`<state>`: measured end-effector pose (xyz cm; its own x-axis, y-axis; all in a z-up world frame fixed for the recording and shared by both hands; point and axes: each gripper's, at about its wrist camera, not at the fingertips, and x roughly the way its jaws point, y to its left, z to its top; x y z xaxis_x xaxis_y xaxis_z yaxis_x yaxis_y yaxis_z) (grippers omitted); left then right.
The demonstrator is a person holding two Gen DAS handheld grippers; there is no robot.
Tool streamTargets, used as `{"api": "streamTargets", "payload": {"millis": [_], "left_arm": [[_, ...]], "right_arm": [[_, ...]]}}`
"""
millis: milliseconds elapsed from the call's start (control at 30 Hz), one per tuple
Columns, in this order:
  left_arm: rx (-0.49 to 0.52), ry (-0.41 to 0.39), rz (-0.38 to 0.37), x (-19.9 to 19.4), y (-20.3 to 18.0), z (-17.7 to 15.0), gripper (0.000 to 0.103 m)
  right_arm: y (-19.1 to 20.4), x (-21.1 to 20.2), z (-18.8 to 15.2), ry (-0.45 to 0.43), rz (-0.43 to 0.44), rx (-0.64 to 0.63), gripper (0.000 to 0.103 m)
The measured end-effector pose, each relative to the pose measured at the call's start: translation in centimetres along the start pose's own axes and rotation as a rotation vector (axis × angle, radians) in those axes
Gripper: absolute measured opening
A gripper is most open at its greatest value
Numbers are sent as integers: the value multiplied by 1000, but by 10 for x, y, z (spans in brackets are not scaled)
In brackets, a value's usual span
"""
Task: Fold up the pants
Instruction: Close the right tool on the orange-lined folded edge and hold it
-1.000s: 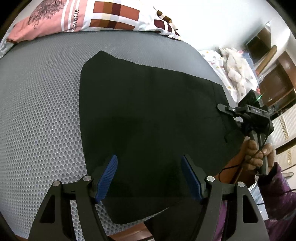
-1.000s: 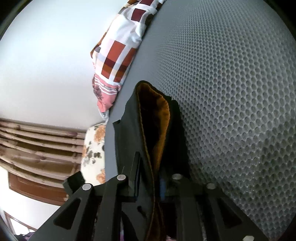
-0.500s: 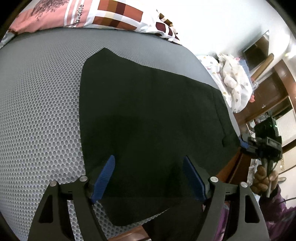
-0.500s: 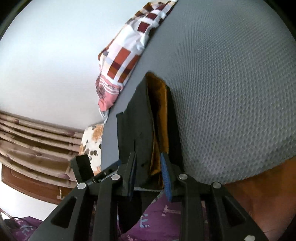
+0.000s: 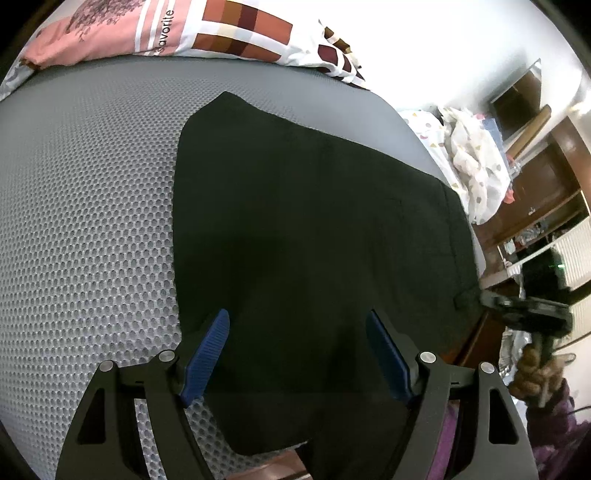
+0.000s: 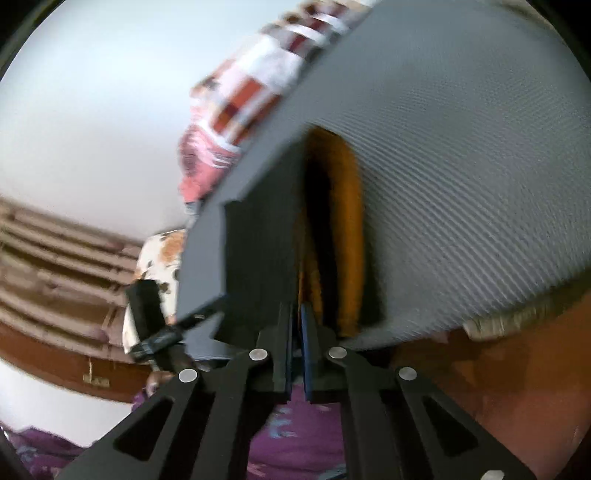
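Black pants (image 5: 314,236) lie spread flat on the grey mesh mattress (image 5: 85,206), directly ahead of and beneath the left gripper (image 5: 297,354). Left gripper: blue pads wide apart, holding nothing, poised over the near hem. Right gripper (image 6: 295,332): fingers drawn nearly together on the pants' edge at the mattress's near side; view is motion-blurred. An orange lining (image 6: 347,236) shows just ahead of its tips. Patterned bedding (image 5: 207,33) lies beyond the pants.
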<state>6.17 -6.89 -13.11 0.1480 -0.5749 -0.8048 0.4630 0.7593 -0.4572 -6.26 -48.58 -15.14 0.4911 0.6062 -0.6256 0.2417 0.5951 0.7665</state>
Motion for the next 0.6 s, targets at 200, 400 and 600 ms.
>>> {"api": "streamTargets", "payload": {"millis": [200, 400, 600], "left_arm": [[61, 14, 44, 10, -16, 5, 81], [106, 19, 87, 18, -27, 6, 87], [105, 13, 77, 21, -28, 8, 91]], "right_arm": [[-6, 4, -2, 3, 25, 11, 6], [5, -14, 10, -71, 2, -56, 16], [9, 4, 38, -75, -17, -55, 62]]}}
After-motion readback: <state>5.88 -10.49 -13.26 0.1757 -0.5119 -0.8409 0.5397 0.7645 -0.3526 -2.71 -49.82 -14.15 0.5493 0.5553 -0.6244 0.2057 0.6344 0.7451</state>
